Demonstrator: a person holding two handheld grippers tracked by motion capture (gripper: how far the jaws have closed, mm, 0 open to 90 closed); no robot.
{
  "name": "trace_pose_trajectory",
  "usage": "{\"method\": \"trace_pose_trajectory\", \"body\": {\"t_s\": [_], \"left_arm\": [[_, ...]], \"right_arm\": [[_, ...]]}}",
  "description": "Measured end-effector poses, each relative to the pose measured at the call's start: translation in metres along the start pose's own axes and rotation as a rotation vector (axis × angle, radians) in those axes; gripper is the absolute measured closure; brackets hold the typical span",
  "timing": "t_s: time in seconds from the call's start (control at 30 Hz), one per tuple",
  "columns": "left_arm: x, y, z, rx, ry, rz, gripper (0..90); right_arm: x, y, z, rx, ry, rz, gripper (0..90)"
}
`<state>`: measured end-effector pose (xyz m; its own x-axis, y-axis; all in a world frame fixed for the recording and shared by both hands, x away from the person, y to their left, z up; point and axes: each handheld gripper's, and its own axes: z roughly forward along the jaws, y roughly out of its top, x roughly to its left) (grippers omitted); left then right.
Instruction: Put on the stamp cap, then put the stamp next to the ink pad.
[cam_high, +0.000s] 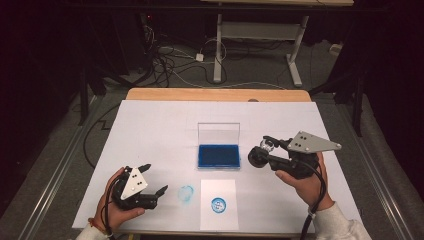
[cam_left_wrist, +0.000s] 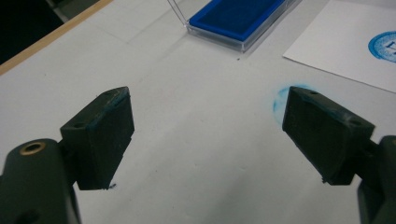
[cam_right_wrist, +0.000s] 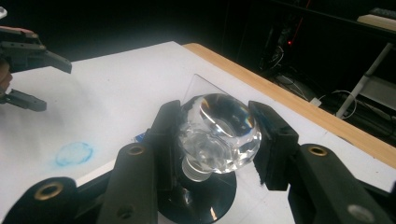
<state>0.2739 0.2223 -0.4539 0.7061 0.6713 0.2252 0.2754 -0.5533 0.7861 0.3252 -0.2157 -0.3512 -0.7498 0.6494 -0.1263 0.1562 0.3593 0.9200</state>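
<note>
On the white-covered wooden desk (cam_high: 150, 125) in a dark, cable-strewn room, the left tool (cam_high: 150, 187) gapes wide while the right tool (cam_high: 263, 148) clamps a clear glass-knobbed stamp (cam_right_wrist: 217, 135).

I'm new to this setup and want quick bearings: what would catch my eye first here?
The open blue ink pad at the middle of the white table stands out most. Just right of it, the right claw is shut on a stamp with a clear glass knob, held above the table. Near the front edge lies a paper sheet bearing a round blue print, with a blue smudge to its left beside the open left claw.
</note>
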Motion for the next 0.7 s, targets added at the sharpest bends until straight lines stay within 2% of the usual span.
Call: {"method": "trace_pose_trajectory", "body": {"t_s": [0.17, 0.3, 0.7], "left_arm": [[-0.0029, -0.0084, -0.0017, 0.012, -0.019, -0.036, 16.3], [-0.005, -0.0102, -0.0013, 0.027, -0.02, -0.026, 16.3], [-0.0016, -0.0092, 0.0001, 0.027, -0.011, -0.039, 16.3]], "right_arm": [[-0.001, 0.0005, 0.003, 0.003, 0.002, 0.002, 57.3], [-0.0009, 0.0007, 0.0056, 0.013, 0.002, 0.001, 57.3], [-0.0041, 0.0021, 0.0057, 0.039, -0.01, -0.011, 57.3]]}}
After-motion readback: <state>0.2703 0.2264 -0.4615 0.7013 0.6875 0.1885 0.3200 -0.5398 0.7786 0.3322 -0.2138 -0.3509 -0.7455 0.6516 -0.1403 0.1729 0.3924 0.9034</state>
